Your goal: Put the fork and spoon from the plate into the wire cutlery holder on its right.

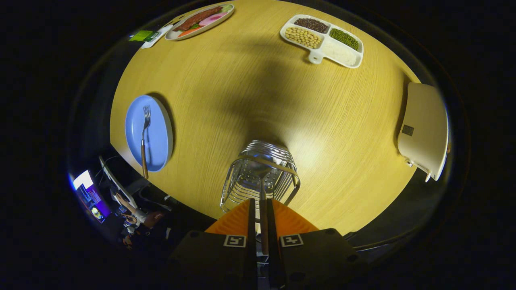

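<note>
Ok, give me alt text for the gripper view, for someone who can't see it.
The gripper, shut on a wooden-handled spoon, holds it over the wire cutlery holder on a round wooden table. A wooden-handled metal fork lies on the blue plate to the holder's left.

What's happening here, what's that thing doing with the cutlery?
A hand-held gripper is clamped on a wooden-handled utensil, presumably the spoon, and holds it over the wire holder on a round table. Its far end reaches down into the holder, though I can't tell whether it touches the bottom. The fork lies on the blue plate off to one side, so that one is not yet moved.
</note>
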`<state>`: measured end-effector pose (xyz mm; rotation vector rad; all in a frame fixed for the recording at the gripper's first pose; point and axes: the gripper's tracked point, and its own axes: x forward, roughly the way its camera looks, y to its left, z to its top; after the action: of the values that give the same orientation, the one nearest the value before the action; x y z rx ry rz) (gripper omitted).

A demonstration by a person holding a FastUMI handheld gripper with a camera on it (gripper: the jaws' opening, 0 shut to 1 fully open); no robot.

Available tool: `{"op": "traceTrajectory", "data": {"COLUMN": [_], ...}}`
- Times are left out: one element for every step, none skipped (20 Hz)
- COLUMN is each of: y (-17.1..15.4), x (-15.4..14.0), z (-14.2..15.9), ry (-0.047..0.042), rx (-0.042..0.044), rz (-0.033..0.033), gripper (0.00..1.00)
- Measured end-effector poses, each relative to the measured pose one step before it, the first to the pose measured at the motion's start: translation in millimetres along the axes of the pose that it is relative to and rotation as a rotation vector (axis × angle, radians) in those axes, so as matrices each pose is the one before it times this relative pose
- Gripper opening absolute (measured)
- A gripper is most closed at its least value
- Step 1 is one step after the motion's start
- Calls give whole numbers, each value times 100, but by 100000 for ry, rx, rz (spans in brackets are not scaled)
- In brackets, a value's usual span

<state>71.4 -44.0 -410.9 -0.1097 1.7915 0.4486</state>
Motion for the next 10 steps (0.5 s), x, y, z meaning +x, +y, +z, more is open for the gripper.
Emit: {"op": "traceTrajectory", "data": {"y": [345,378,377,406,623,735,998,1285,1329,1469], "x": [-526,-454,-683,-525,-651,-679,-508,-426,-201,-80], "z": [479,468,469,401,510,308,388,301,173,230], "ry": [-4129,-4116,-4130,-3734,-4042,-3585,-3448,-3151,-2401,-2261], "rx": [867,646,121,-86,-141,150,11,24,-99,-723], "rz": [1281,1288,1006,715,1272,976,1228,1791,1589,1652], "gripper": [18,20,22,26,28,28,28,28,28,31]}}
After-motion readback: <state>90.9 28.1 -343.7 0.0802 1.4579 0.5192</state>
